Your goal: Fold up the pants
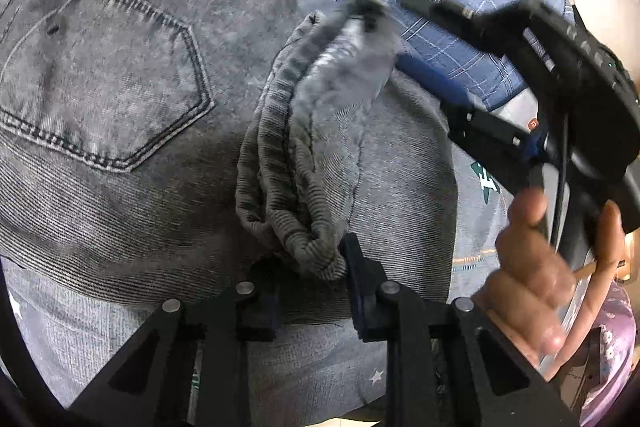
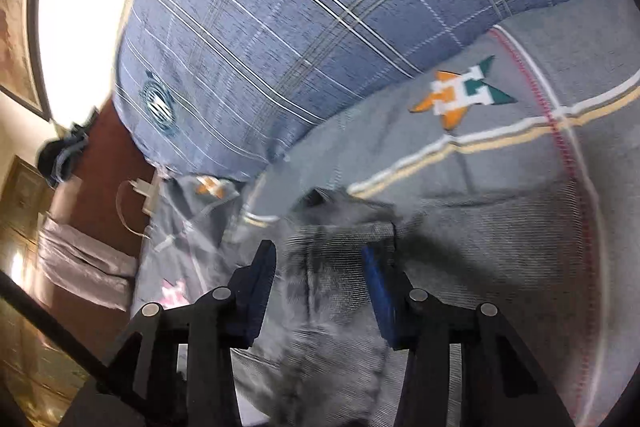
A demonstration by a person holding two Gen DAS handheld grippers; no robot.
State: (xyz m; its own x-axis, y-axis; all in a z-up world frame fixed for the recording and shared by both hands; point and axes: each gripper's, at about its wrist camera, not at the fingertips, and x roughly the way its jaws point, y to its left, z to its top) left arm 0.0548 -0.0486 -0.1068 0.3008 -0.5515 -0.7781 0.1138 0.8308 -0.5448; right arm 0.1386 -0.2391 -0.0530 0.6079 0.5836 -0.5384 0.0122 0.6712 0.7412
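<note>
Grey bedsheet [image 2: 520, 163] and a plaid pillow [image 2: 320, 7] are seen behind. Grey pants [image 1: 140, 107] lie between the spread fingers of both the left gripper [image 1: 310, 291] and right gripper [image 2: 320, 287], unclamped.

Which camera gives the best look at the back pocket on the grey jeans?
The left wrist view. The stitched back pocket of the grey denim jeans lies sharp and whole there. The right wrist view shows only blurred grey denim between its tool's fingers, no pocket.
</note>
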